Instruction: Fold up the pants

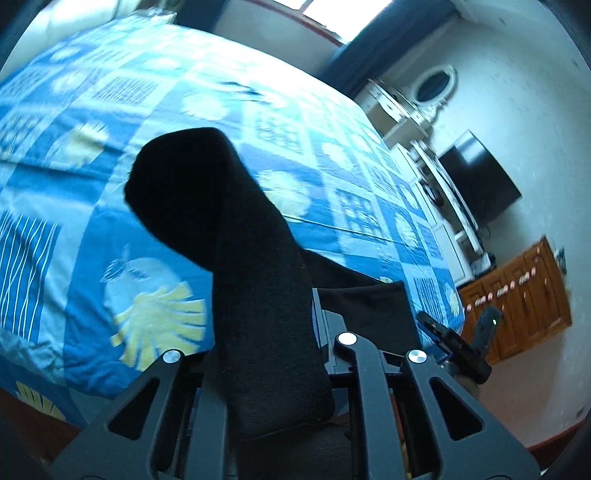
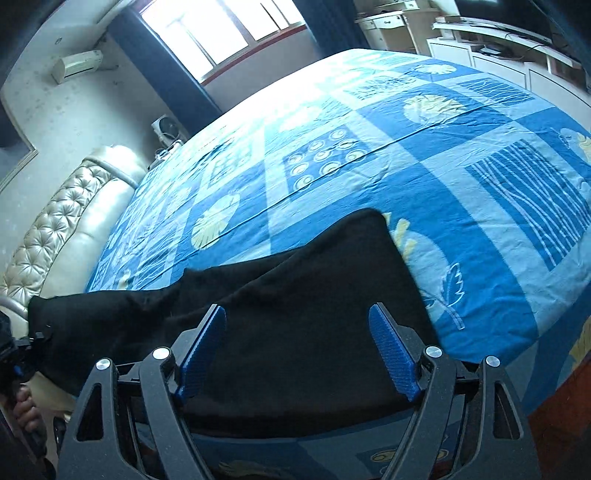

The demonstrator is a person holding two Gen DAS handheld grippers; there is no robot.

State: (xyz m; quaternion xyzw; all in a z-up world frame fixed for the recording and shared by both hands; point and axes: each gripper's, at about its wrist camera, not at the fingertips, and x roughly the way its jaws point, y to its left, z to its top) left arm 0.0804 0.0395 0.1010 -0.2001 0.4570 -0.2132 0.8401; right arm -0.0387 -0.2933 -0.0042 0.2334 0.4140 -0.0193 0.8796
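Note:
Black pants [image 2: 295, 295] lie across the near edge of a bed with a blue patterned cover [image 2: 406, 155]. My right gripper [image 2: 299, 321] is open, its blue pads [image 2: 395, 354] spread just above the pants' wide end, holding nothing. My left gripper [image 1: 295, 332] is shut on the pants [image 1: 229, 229]; a thick fold of the black cloth rises out of its jaws and hangs over the bed [image 1: 110, 110]. The left gripper also shows at the far left of the right wrist view [image 2: 22, 354], at the pants' other end. The right gripper shows at the right of the left wrist view [image 1: 458, 339].
A padded cream headboard [image 2: 66, 221] curves along the bed's left side. White cabinets [image 2: 498, 62] and a dark TV [image 1: 476, 181] stand past the bed's far end. A wooden cabinet [image 1: 517, 306] is by the wall. A window [image 2: 218, 29] is behind.

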